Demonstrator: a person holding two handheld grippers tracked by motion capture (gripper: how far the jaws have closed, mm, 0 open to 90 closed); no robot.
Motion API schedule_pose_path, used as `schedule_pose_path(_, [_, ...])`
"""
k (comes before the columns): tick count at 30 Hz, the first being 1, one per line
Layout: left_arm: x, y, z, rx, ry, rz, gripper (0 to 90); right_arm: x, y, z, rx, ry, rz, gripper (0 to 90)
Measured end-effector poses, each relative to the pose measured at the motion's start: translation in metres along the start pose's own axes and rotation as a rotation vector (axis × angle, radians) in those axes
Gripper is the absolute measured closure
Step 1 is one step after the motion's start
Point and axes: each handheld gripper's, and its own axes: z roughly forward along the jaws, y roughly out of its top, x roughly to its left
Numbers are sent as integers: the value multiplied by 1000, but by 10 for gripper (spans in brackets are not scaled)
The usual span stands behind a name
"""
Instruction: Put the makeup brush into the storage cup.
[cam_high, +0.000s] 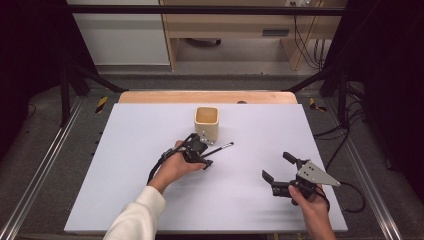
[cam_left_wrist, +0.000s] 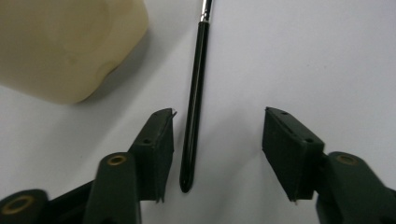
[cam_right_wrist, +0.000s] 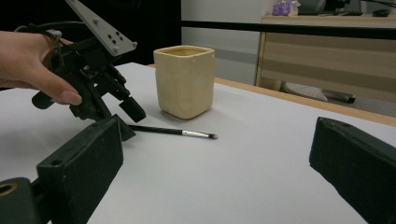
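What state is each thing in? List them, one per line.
Brush: lying flat on the table, between the left gripper's jaws, not clamped.
Cup: upright beside the brush, opening up; contents not visible.
Left gripper: lowered over the brush handle, jaws partly apart, one jaw close beside it.
Right gripper: held over the table, jaws wide, nothing between them.
Table: covered with a white sheet.
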Motion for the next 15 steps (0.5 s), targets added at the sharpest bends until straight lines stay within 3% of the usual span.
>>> schedule_pose_path(7, [5,-2,0,-11,34,-24,596,0,0,1,14,-3,-1,33])
schedule_pose_path(15, [7,-3,4,-14,13,-42,710,0,-1,1,16,-1,-5,33])
